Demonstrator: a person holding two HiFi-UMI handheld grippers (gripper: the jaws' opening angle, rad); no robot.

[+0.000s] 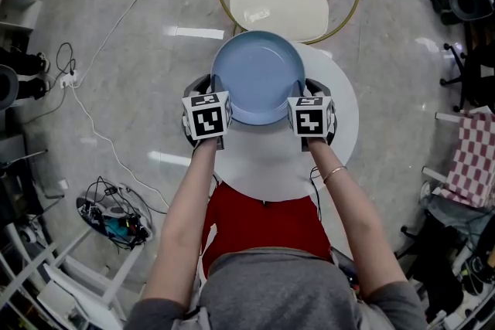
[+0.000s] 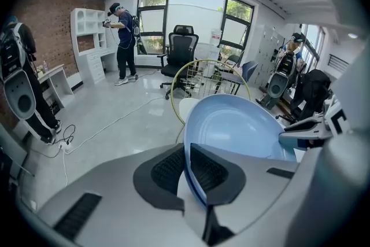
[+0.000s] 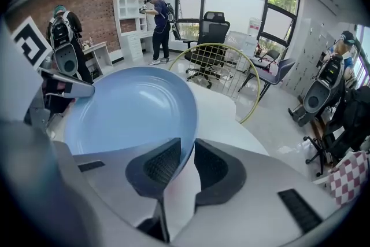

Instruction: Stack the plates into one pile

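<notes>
Plate [image 1: 257,77] hides much of the round white table [image 1: 340,112].

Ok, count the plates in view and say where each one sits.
1: a blue plate over the white table, its rim gripped by the left tool and right tool. Others may hide beneath it.
</notes>
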